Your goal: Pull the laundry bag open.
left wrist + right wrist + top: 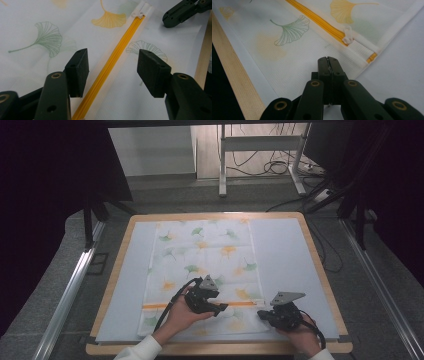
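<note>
The left gripper (112, 72) has its fingers released, one on each side of the orange zipper (112, 60) of the leaf-printed bag (200, 270). The right gripper (328, 62) has its fingers clenched on the bag's fabric, near the white zipper pull (347, 35).

One white mesh laundry bag (202, 270) printed with ginkgo leaves lies on one pale mat (285, 255), on one wooden table (320, 270). The bag has one orange zipper (110, 62) and one white zipper pull (347, 33). Two black grippers are present, the left gripper (113, 72) and the right gripper (328, 60).
</note>
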Demonstrator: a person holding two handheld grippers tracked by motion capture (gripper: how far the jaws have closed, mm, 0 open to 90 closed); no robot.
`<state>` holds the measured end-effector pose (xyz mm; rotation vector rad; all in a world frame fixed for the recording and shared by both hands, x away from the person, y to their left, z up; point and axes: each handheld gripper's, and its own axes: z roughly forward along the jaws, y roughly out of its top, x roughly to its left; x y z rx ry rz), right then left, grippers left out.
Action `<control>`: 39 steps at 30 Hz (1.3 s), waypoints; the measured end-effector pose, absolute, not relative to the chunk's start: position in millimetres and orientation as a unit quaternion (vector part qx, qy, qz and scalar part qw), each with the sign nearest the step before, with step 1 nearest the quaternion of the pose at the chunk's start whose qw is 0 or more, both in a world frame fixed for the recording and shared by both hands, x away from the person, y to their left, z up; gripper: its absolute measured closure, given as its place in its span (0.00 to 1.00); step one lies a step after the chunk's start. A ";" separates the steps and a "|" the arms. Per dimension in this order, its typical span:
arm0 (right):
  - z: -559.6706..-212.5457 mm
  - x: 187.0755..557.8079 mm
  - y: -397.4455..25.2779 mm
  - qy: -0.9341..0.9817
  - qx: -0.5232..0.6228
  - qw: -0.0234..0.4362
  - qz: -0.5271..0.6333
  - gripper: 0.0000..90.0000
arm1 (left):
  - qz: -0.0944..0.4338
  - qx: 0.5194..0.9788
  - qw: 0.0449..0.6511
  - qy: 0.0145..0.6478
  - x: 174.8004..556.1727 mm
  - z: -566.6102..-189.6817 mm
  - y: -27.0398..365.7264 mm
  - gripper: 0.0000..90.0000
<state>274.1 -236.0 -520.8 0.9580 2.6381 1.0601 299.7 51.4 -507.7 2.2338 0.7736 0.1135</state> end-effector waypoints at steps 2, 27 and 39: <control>-520.7 274.3 -236.5 0.877 0.319 0.075 0.352 0.99 | 0.042 0.875 0.377 0.300 300.3 -508.0 49.1 0.47; -521.3 279.4 -240.0 0.872 0.329 0.093 0.352 0.99 | 0.006 0.878 0.380 0.292 321.6 -503.0 21.2 0.48; -521.4 278.6 -240.6 0.873 0.324 0.093 0.352 0.99 | -0.033 0.898 0.367 0.241 339.0 -504.3 -8.5 0.52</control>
